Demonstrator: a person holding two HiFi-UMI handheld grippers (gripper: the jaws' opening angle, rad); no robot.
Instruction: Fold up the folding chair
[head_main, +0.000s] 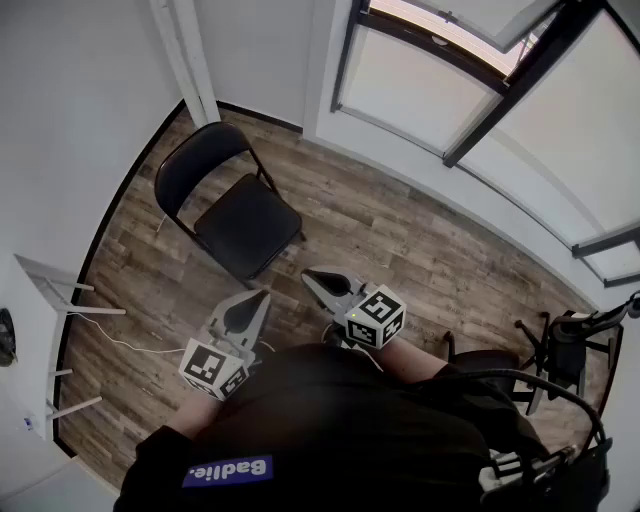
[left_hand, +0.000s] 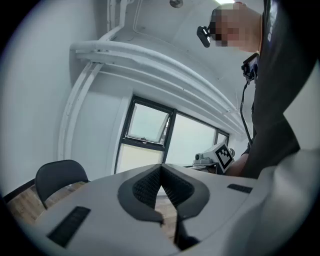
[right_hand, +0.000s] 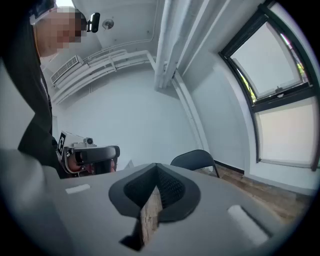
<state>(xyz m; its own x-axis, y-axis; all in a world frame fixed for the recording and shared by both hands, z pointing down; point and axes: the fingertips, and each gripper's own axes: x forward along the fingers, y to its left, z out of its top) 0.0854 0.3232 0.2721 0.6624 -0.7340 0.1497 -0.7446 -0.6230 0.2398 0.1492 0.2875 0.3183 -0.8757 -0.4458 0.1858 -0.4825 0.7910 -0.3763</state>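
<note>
Black folding chair (head_main: 235, 205) unfolded and upright on the wood plank floor (head_main: 400, 240), seat down and level, rounded backrest turned toward the white wall corner. Apart from both grippers.

Left gripper (head_main: 258, 297) near the chair, on the seat's front side, tips aimed toward the seat and clear of it. Jaws pressed together, dark ribbed pads meeting at the tips, nothing held between them. In the left gripper view, the chair's backrest low at the left edge, beyond the closed jaws.

Right gripper (head_main: 310, 277) near the chair's front corner, alongside the left gripper, not touching the frame. Jaws closed as well, pads tip to tip, empty; only a strip of floor visible through the slit below them. In the right gripper view, the chair's backrest just past the jaw tips, slightly right.

White vertical pipes (head_main: 185, 60) just behind the chair's backrest. Dark-framed window (head_main: 450, 80) beyond the chair, on the right gripper's side. Thin white cable (head_main: 120, 340) on the floor on the chair's other side, near a white shelf frame (head_main: 50, 290). Black wheeled stand (head_main: 565, 350) well apart from the chair, far to the right. Person's dark top (head_main: 330, 430) on the near side of both grippers from the chair.
</note>
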